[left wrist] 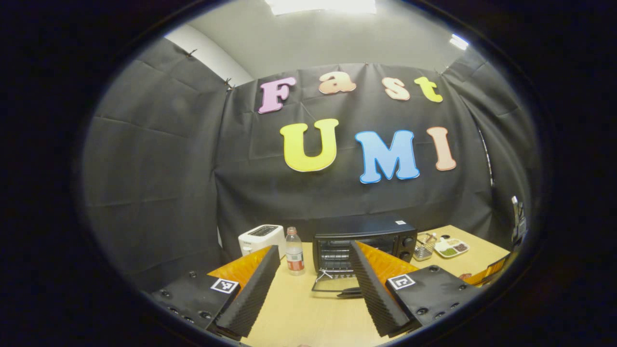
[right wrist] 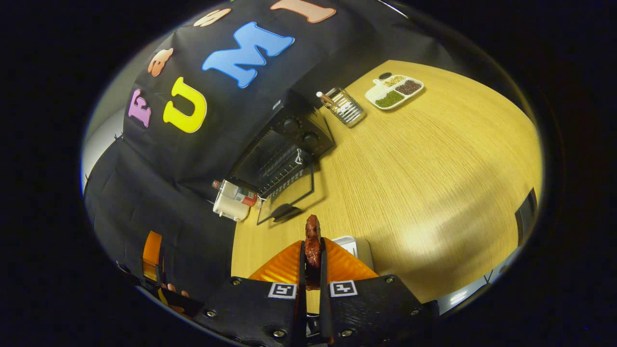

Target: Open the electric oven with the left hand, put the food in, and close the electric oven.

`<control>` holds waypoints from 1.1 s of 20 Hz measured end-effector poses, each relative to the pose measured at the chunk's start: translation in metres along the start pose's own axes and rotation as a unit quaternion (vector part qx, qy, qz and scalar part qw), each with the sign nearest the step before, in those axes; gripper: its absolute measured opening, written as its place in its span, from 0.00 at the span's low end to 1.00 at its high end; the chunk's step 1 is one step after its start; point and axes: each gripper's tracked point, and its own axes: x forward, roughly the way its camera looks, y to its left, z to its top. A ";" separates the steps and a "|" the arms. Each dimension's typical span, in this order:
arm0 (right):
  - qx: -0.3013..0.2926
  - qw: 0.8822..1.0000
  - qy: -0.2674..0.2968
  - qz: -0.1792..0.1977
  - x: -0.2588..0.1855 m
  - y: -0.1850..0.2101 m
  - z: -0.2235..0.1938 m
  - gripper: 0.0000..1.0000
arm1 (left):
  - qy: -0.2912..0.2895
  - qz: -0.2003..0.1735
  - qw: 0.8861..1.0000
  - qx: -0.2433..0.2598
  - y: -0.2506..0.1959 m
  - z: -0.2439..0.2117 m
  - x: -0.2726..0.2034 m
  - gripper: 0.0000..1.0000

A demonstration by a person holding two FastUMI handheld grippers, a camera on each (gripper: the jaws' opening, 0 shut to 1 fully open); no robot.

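Ahead, the black electric oven stands door-down on the wooden surface; left gripper spread, holding nothing; right gripper pinches reddish-brown food piece.

matt pale wood-grain table, glossy black oven, wire-metal basket, clear plastic bottle

Staged kitchen booth, not a real home. Black cloth walls enclose a wooden table with oven, toaster and bottle. Office-type ceiling lights above.
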 end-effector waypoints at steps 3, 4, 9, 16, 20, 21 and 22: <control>-0.002 0.999 -0.024 0.022 0.012 0.032 0.020 0.11 | 0.000 -0.004 1.000 -0.007 0.004 -0.001 0.013 1.00; -0.002 0.999 -0.027 0.028 0.019 0.042 0.024 0.11 | -0.001 -0.005 1.000 -0.007 0.007 -0.001 0.017 1.00; -0.008 0.998 -0.027 0.048 0.054 0.083 0.032 0.11 | -0.008 0.000 1.000 0.000 0.032 0.001 0.042 1.00; 0.003 0.997 -0.048 0.059 0.115 0.115 0.052 0.11 | -0.014 0.028 1.000 -0.001 0.075 -0.003 0.069 1.00; 0.015 0.995 -0.072 0.067 0.156 0.131 0.067 0.11 | -0.004 0.043 0.999 0.008 0.104 -0.015 0.088 1.00; 0.015 0.995 -0.080 0.065 0.166 0.134 0.071 0.11 | -0.002 0.048 0.999 0.010 0.112 -0.017 0.093 1.00; 0.015 0.994 -0.088 0.064 0.175 0.136 0.075 0.11 | 0.002 0.051 0.999 0.010 0.118 -0.020 0.099 1.00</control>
